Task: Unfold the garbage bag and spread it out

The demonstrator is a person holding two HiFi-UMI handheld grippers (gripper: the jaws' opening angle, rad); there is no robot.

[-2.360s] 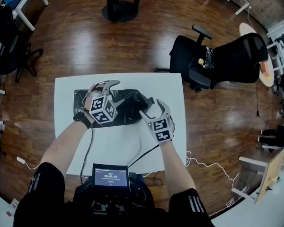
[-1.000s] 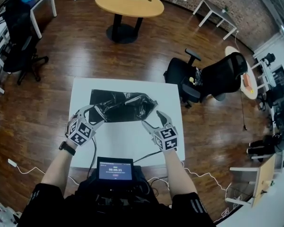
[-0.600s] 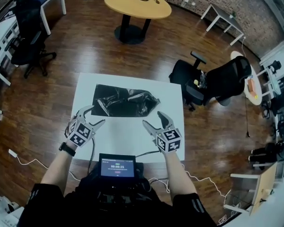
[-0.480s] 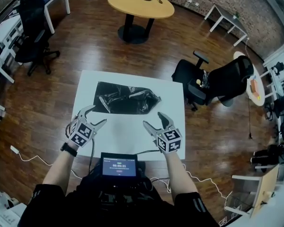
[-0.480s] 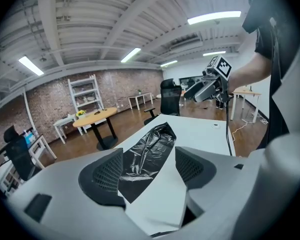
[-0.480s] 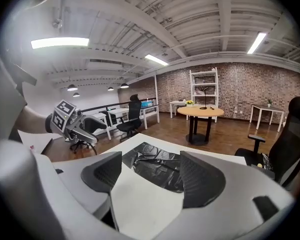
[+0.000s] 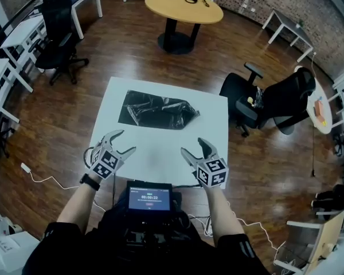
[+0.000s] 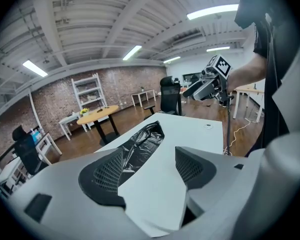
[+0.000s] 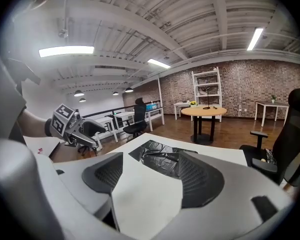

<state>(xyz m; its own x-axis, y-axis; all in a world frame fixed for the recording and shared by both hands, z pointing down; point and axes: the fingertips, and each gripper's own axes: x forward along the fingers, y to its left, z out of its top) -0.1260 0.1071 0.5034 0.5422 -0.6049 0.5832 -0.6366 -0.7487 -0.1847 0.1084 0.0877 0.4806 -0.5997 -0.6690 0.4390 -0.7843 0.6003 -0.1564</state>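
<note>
On the far half of the white worktop (image 7: 160, 150): one black garbage bag (image 7: 157, 110), lying flat but wrinkled, its long axis running left to right, the left end square, the right end tapering into creases; it looks largely unfolded, though the right end may want smoothing. At the near edge of the worktop: left tongs (image 7: 125, 141), jaws spread, nothing between them but bare worktop, as the left gripper view confirms (image 8: 149, 156); right tongs (image 7: 192, 145), jaws apart and closing, likewise with nothing between them (image 9: 150, 169). Relation governing the next move: the bag lies straight beyond both tongs, toward the far side and apart from each; the left tongs face its left end, the right tongs its right end; neither is clearly nearer, so a reach to either end would go to the tongs on that side.
</note>
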